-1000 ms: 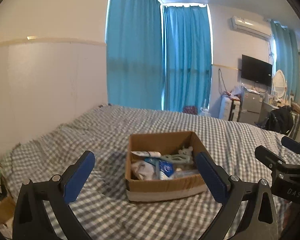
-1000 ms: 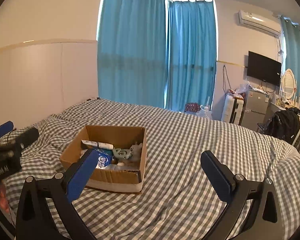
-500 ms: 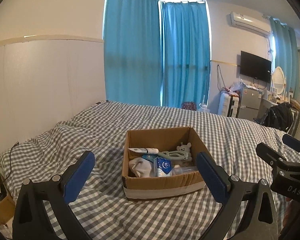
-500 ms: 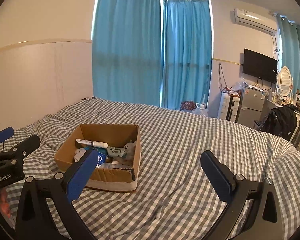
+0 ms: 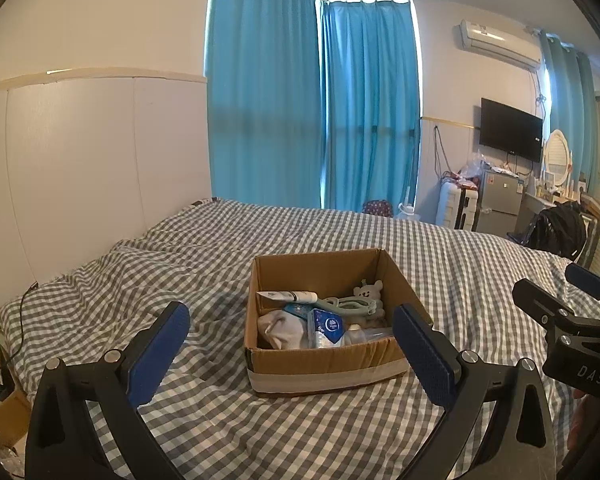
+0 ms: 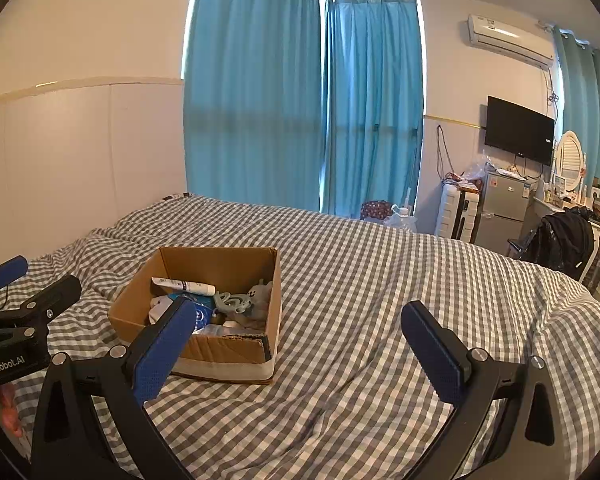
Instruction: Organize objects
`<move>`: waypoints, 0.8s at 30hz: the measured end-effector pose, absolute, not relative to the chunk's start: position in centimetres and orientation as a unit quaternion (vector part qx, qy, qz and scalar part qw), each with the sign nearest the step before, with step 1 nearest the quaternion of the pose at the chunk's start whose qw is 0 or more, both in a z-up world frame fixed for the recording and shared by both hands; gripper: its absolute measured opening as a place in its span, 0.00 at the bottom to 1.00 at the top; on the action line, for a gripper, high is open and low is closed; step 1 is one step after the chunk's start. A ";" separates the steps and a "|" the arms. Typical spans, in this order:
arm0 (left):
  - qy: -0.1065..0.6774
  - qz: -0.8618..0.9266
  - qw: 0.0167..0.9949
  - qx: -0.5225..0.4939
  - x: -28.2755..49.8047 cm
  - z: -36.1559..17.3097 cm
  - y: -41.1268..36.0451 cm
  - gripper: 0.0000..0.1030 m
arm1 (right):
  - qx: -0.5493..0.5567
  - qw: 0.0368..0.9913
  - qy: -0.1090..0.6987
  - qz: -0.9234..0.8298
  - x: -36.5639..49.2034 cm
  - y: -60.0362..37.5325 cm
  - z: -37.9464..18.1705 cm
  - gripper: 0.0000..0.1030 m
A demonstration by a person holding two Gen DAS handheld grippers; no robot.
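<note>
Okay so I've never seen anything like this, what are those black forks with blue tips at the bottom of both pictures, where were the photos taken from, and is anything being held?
There is no robot here. A person holds a hand-held gripper in each hand, and each gripper carries a wide-angle camera that looks forward along its two fingers. So one picture is the view from the left gripper, the other from the right gripper. Each also shows at its edge in the other's picture.

The black forks are the gripper fingers, and the blue tips are their pads. Both grippers are wide open and hold nothing.

Ahead is a bed with a grey checked cover. On it stands an open cardboard box holding small items: a white tube, a blue packet, some white cloth and a pale green plastic piece. The left gripper faces the box; the right sees it to its left.
</note>
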State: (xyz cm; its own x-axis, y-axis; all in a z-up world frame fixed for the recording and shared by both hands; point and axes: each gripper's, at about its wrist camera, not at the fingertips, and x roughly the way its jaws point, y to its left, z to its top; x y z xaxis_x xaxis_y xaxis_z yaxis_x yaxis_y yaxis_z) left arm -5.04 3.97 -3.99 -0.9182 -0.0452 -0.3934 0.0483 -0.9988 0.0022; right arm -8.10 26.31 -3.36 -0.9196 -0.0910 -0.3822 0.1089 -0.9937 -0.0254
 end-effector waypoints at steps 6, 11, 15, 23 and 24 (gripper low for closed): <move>0.000 -0.979 0.022 0.201 -5.0 -4.1 4.0 1.00 | 0.194 0.051 0.024 -0.979 -8.0 26.3 -3.4 1.00; -0.001 -0.979 0.021 0.201 -5.0 -4.1 4.0 1.00 | 0.195 0.051 0.024 -0.979 -8.1 26.3 -3.5 1.00; -0.001 -0.979 0.021 0.205 -5.1 -4.1 4.1 1.00 | 0.196 0.051 0.025 -0.979 -8.1 26.3 -3.5 1.00; -0.011 -0.979 0.033 0.201 -4.9 -4.3 4.1 1.00 | 0.196 0.052 0.027 -0.979 -8.0 26.3 -3.5 1.00; -0.013 -0.979 0.033 0.201 -4.9 -4.3 4.1 1.00 | 0.197 0.052 0.028 -0.979 -8.0 26.3 -3.5 1.00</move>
